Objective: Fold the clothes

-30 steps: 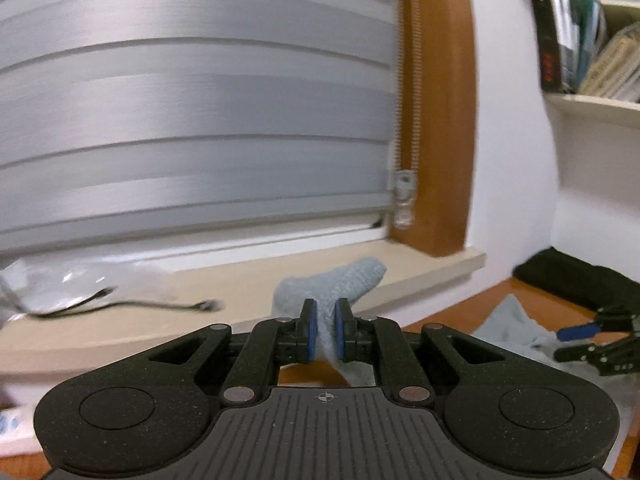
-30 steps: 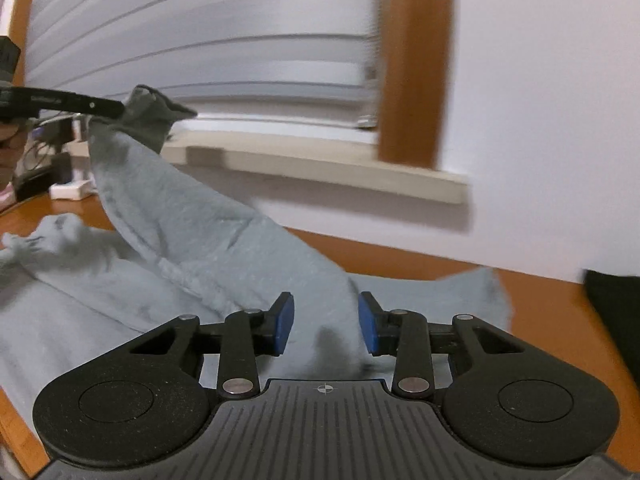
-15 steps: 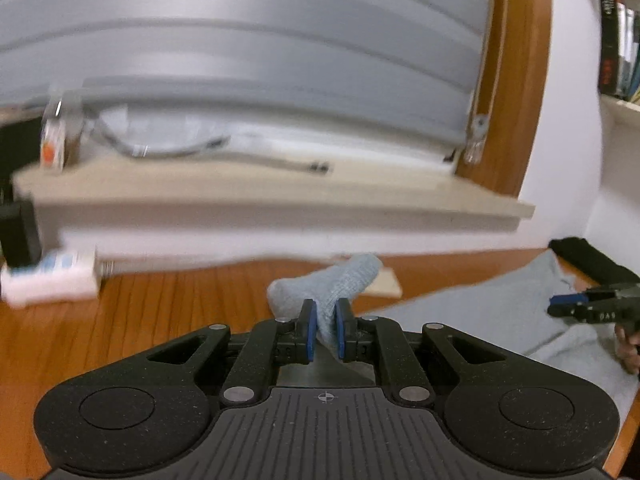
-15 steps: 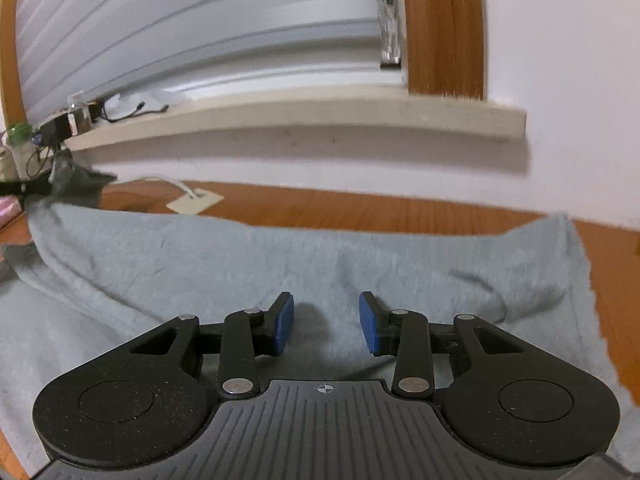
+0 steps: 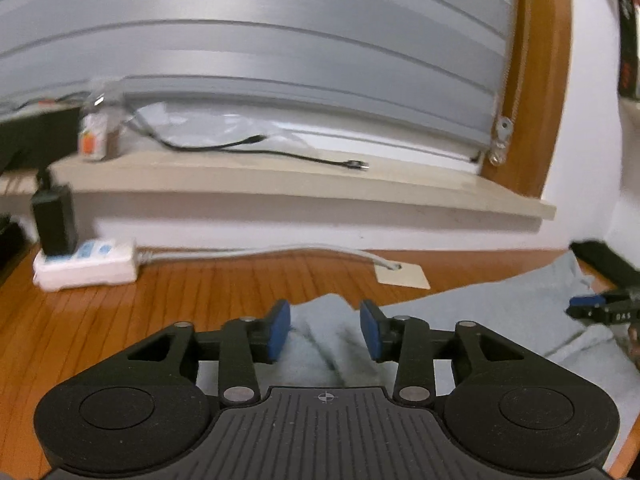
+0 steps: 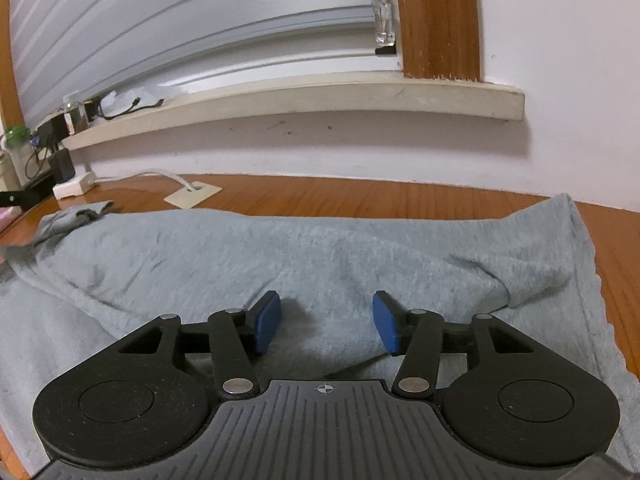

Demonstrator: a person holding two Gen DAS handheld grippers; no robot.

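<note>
The table (image 6: 360, 196) is of orange-brown wood and it meets a white wall. Above the table a pale sill (image 6: 320, 96) runs along the wall, and over the sill hangs a grey blind (image 5: 280, 60) with a wooden window frame (image 6: 440, 20) at its end. On the sill lie a black cable (image 5: 256, 148) and a small bottle (image 5: 96, 136). Below the sill, on the table, there is a white power strip (image 5: 86, 266) with a black adapter (image 5: 54, 220) plugged in it, and a white cord goes from the strip to a small beige plate (image 5: 402, 276).

The grey garment (image 6: 320, 256) lies spread flat on the table, in front of the sill. Its long axis runs left to right, about parallel to the sill. One narrow end points toward the power strip; the other end, with a straight edge, is at the right.

The left gripper (image 5: 325, 324) is low over the narrow end. Its jaws are opening, the blue pads stand apart, and a fold of the cloth rises between them without being pressed. The right gripper (image 6: 326, 322) is over the middle of the garment. Its jaws are opening too, rather wide, with cloth under the gap but nothing pinched.
</note>
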